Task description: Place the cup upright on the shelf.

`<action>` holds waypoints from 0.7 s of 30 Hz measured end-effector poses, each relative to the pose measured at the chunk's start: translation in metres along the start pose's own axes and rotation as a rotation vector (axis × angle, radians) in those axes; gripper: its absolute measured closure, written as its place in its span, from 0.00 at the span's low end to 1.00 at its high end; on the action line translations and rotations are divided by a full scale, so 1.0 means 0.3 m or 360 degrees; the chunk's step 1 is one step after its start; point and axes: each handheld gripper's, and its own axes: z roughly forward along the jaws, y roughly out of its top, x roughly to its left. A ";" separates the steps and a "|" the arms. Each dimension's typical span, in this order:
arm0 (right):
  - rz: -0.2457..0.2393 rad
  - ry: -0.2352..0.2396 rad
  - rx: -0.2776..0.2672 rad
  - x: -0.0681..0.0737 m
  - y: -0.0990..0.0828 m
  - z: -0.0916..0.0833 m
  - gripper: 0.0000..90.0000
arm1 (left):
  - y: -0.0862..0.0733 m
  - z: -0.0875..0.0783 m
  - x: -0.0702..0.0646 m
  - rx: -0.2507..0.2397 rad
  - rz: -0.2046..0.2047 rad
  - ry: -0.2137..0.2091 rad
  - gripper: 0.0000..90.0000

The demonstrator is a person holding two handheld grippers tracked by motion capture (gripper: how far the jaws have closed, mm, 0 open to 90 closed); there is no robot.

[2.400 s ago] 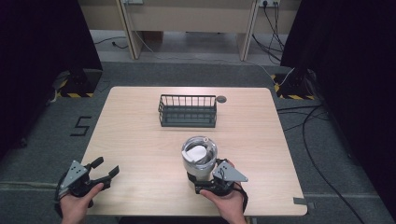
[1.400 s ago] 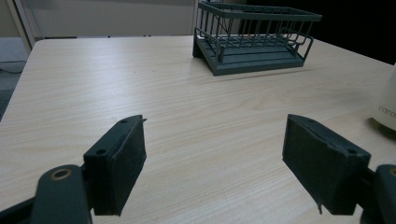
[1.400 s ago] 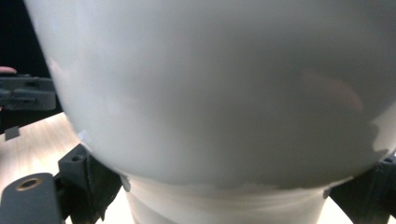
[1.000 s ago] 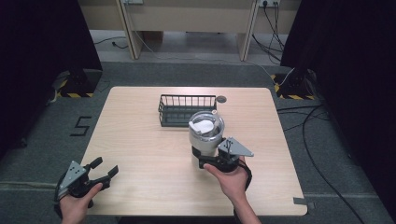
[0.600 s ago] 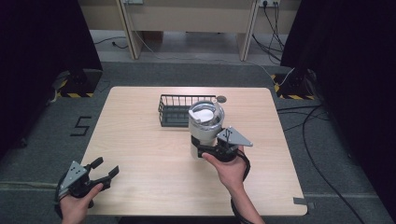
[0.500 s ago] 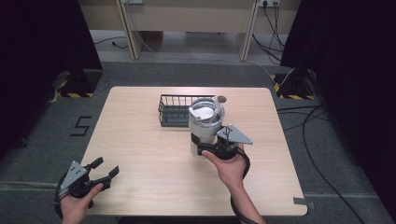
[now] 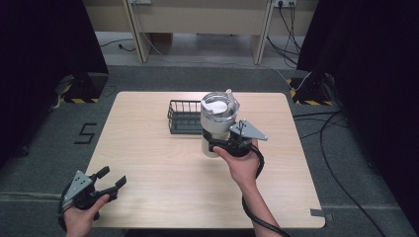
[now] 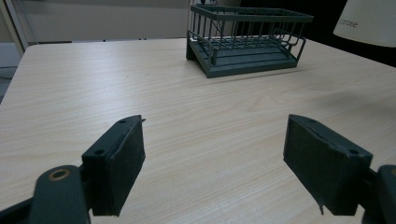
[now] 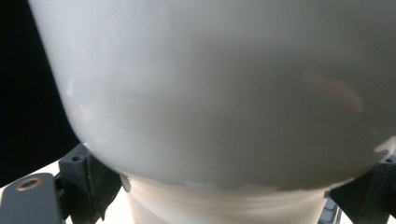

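Tabletop (image 7: 163, 173) scene: right gripper (image 7: 220, 143) clamped low on upright white tumbler (image 7: 217, 121), wire basket (image 7: 185, 117) just beyond-left; left gripper (image 7: 106, 183) gapes idle.

light: even overhead, surroundings dark | shadows: soft | focus: right claw view blurred (too close)

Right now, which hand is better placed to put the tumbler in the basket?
Right. The right gripper is clamped on the tumbler, lifted beside the basket. The left gripper sits open and empty near the table's front corner.
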 end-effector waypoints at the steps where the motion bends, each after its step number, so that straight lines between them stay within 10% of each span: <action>1: -0.0008 -0.0007 0.0001 -0.004 0.004 0.004 0.12 | 0.000 0.000 0.000 0.0001 0.0000 0.0000 0.22; 21: -0.0009 -0.0072 -0.0002 -0.049 0.057 0.054 0.12 | 0.000 0.000 -0.001 -0.0005 -0.0003 -0.0002 0.23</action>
